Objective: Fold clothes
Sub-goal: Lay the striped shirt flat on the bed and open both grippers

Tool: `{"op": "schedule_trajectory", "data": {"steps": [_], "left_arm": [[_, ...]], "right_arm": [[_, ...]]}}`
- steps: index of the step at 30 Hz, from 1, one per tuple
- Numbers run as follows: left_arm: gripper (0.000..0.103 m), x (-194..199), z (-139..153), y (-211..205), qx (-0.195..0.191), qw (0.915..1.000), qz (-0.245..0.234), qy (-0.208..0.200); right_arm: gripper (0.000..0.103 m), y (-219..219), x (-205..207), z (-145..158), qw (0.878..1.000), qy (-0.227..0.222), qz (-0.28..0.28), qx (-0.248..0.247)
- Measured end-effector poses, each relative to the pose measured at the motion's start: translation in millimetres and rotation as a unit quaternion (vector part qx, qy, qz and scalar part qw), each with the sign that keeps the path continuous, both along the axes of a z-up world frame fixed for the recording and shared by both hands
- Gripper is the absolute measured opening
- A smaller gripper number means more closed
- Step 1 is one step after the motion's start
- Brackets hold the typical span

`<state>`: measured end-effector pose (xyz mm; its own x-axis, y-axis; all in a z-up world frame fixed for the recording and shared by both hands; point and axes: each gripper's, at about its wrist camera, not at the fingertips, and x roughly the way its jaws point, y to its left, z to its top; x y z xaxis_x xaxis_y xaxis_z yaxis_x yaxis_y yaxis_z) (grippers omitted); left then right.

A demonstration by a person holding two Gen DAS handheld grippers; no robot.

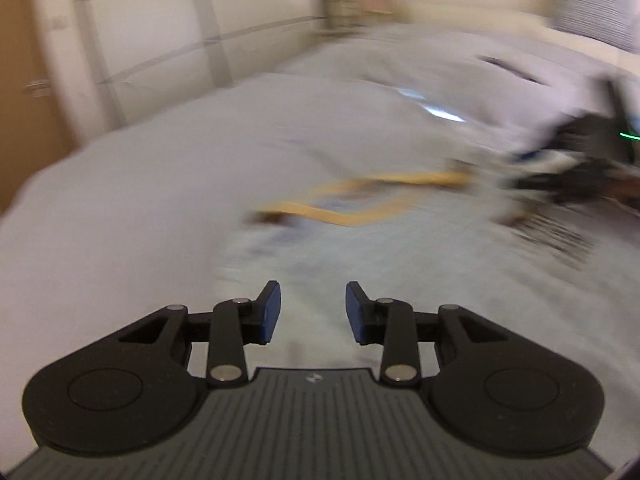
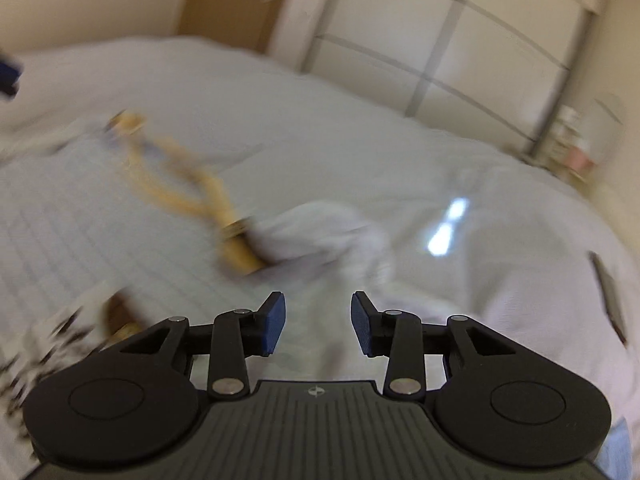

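On the left, the left gripper point(image 1: 313, 312) is hovering over a bed point(image 1: 140, 184) with its jaws standing wide and nothing between the pads. Ahead of it and a little to its right, a pale garment point(image 1: 360, 248) is lying on the sheet, a yellow trim point(image 1: 360, 200) running in a loop across it. In this view the trim is stretching from lower left to upper right, so the garment's long axis is probably crossing the gripper's line of reach at a slant rather than pointing along it. Both views are smeared, so edges and any folds are too soft to read.

Further right in the left view, a dark blurred shape is sitting at the garment's far end; it may be the other gripper, but the smear is hiding it.

On the right, the right gripper point(image 2: 318, 326) is also hanging above the bed point(image 2: 280, 92) with its jaws spread wide and empty. The garment point(image 2: 80, 220) is lying ahead and to its left, while a bunched white part point(image 2: 320, 236) is sitting just in front of the pads, beside the near end of the trim point(image 2: 224, 216). That bunched end is looking nearer to the right gripper than any part is to the left one.

Whether the cloth is lying spread or partly folded, I cannot tell.
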<state>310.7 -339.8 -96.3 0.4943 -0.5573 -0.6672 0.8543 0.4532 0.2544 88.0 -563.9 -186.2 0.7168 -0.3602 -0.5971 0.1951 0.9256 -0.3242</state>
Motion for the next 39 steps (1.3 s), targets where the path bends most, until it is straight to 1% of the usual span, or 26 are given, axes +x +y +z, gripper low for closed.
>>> {"op": "schedule_trajectory", "data": {"steps": [3,6,7,8,9,10,11,12,14,15,16,17,18,20,21,22,24,25,26,29,31,33,34,35,37,39], "left_arm": [[0.031,-16.3,-6.4,3.1,0.013,0.9988,-0.039,0.027],[0.029,-32.6,-12.8,6.3,0.027,0.9952,-0.077,0.054],[0.023,-21.8,-11.7,12.7,0.039,0.9973,-0.052,0.035],[0.023,-7.4,-9.9,20.3,0.053,0.9984,-0.018,0.01],[0.023,7.1,-8.1,28.0,0.066,0.9976,0.016,-0.015],[0.022,21.5,-6.3,35.6,0.08,0.9947,0.05,-0.04],[0.021,33.0,-0.6,44.8,0.085,0.9911,0.084,-0.06],[0.02,43.8,5.8,54.3,0.087,0.9861,0.118,-0.078],[0.02,51.0,19.9,66.6,0.056,0.9825,0.156,-0.085],[0.02,45.9,24.2,68.0,0.04,0.9834,0.155,-0.086],[0.021,39.0,27.8,68.5,0.024,0.9846,0.15,-0.086],[0.021,32.0,31.5,68.9,0.009,0.9856,0.145,-0.087],[0.021,22.9,30.7,64.8,0.006,0.9879,0.127,-0.088],[0.022,2.6,23.8,48.7,0.015,0.9928,0.08,-0.088],[0.022,-6.0,19.9,40.7,0.018,0.9943,0.06,-0.086],[0.023,-14.2,15.9,32.8,0.02,0.9955,0.042,-0.083],[0.023,-27.4,6.2,14.8,0.023,0.9968,0.01,-0.075],[0.024,-29.7,1.3,8.0,0.024,0.9971,0.002,-0.073],[0.025,-31.5,-3.2,2.1,0.025,0.9972,-0.004,-0.071],[0.025,-33.9,-16.1,-12.5,0.028,0.9973,-0.02,-0.065],[0.025,-30.1,-21.0,-14.6,0.03,0.9974,-0.022,-0.061],[0.025,-26.8,-22.7,-13.7,0.03,0.9977,-0.019,-0.058],[0.025,-25.3,-22.5,-13.3,0.03,0.9977,-0.019,-0.058],[0.025,-23.8,-22.1,-12.9,0.03,0.9976,-0.021,-0.058],[0.025,-21.0,-19.9,-15.8,0.031,0.9973,-0.027,-0.061],[0.025,-17.5,-17.8,-26.8,0.026,0.9973,-0.038,-0.057]], "right_arm": [[0.038,12.9,12.8,-18.2,0.998,0.034,0.046,-0.006],[0.038,15.5,23.3,-29.5,0.997,0.041,0.063,-0.006],[0.038,9.1,29.0,-29.6,0.997,0.041,0.066,-0.001],[0.038,2.8,34.7,-29.7,0.997,0.04,0.069,0.004],[0.038,-1.7,38.1,-28.4,0.996,0.041,0.073,0.008],[0.038,-6.3,41.4,-27.3,0.996,0.043,0.078,0.012],[0.038,-11.6,43.4,-27.1,0.995,0.047,0.089,0.014],[0.038,-18.3,46.0,-27.5,0.994,0.055,0.097,0.013],[0.038,-32.9,49.7,-26.5,0.996,0.054,0.072,-0.022],[0.036,-40.4,51.5,-25.7,0.996,0.052,0.058,-0.039],[0.033,-51.6,49.9,-20.7,0.998,0.032,0.015,-0.047],[0.04,-62.8,48.3,-15.7,0.998,0.011,-0.029,-0.055],[0.04,-73.8,46.5,-10.6,0.996,-0.01,-0.071,-0.06],[0.037,-87.9,31.9,2.1,0.995,-0.046,-0.091,0.007],[0.037,-87.6,26.6,3.6,0.995,-0.047,-0.091,0.01],[0.037,-84.1,22.0,3.9,0.996,-0.043,-0.084,0.006],[0.038,-67.8,15.3,3.5,0.999,-0.031,-0.022,0.019],[0.035,-59.6,12.3,3.1,0.999,-0.024,0.008,0.025],[0.035,-49.3,17.4,-0.7,0.999,-0.001,0.039,0.028],[0.035,-24.3,42.1,-14.1,0.991,0.058,0.117,0.039],[0.035,-18.5,65.8,-25.4,0.985,0.086,0.146,0.044],[0.027,-29.5,91.3,-25.4,0.991,0.062,0.119,0.009],[0.028,-40.8,98.9,-20.3,0.997,0.027,0.073,-0.022],[0.029,-54.0,102.7,-11.4,0.999,-0.016,0.034,-0.027],[0.028,-63.4,96.2,1.3,0.998,-0.063,0.005,0.006],[0.029,-72.5,89.7,13.8,0.993,-0.108,-0.024,0.038]]}}
